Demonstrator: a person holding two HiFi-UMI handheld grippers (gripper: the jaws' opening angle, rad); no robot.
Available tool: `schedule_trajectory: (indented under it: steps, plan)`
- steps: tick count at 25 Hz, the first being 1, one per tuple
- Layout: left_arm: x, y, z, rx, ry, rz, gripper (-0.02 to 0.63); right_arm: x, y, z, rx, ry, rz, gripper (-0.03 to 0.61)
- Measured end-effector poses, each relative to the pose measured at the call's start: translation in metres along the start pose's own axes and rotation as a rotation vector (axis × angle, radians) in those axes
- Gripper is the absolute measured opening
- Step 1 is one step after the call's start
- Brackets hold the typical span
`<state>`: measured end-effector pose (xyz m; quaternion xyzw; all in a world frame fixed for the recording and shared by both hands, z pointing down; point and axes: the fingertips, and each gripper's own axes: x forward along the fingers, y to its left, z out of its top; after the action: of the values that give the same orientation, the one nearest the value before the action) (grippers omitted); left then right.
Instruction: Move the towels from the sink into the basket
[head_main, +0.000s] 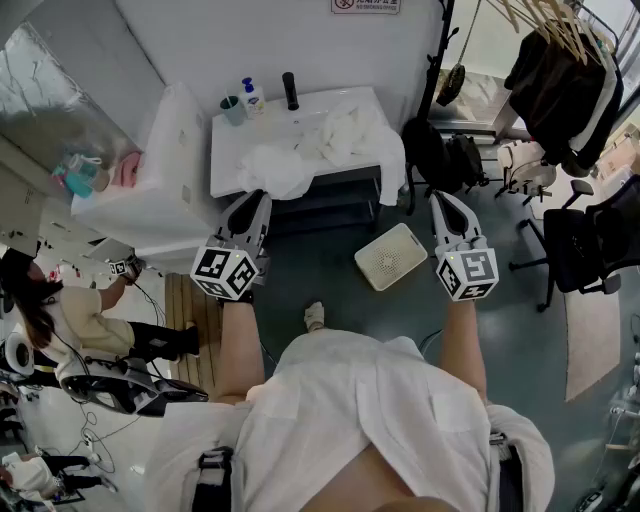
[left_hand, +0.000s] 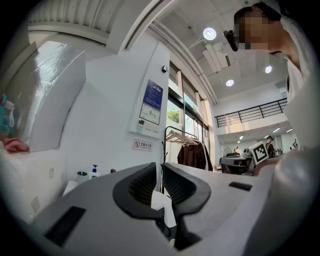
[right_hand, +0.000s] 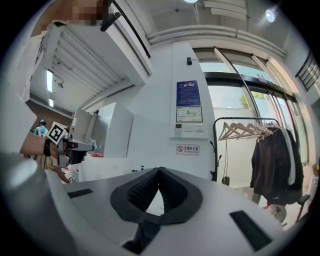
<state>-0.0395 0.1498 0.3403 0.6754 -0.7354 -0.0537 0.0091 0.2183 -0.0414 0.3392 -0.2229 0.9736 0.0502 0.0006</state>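
Several white towels (head_main: 322, 140) lie heaped on the white sink counter (head_main: 232, 150), and one drapes over its front edge. On the floor in front, to the right, stands the cream perforated basket (head_main: 390, 256), with nothing in it. My left gripper (head_main: 254, 198) hangs in the air just before the counter's front edge, jaws together and holding nothing. My right gripper (head_main: 438, 198) is level with it, right of the counter and above the basket's far side, also shut and empty. In the left gripper view (left_hand: 160, 169) a strip of white towel (left_hand: 161, 202) shows behind the jaws. The right gripper view (right_hand: 159, 170) shows its tips touching.
A soap bottle (head_main: 252, 95), a cup (head_main: 233, 108) and a black tap (head_main: 290, 90) stand at the counter's back. Black bags (head_main: 445, 155) sit right of the sink, with a clothes rack (head_main: 565, 80) and an office chair (head_main: 590, 240) beyond. Another person (head_main: 60, 315) works at the left.
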Motion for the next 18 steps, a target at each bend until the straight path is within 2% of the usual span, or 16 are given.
schedule_trajectory:
  steps: [14,18]
  plan:
    - [0.0049,-0.0006,0.0041,0.011,-0.001,-0.014,0.046,0.0071,0.0049,-0.0018,-0.023,0.015,0.019,0.028]
    - [0.0032,0.0006,0.0023,0.0,-0.005,-0.008,0.046,0.007,0.0032,0.001,0.028,-0.019,0.017,0.028]
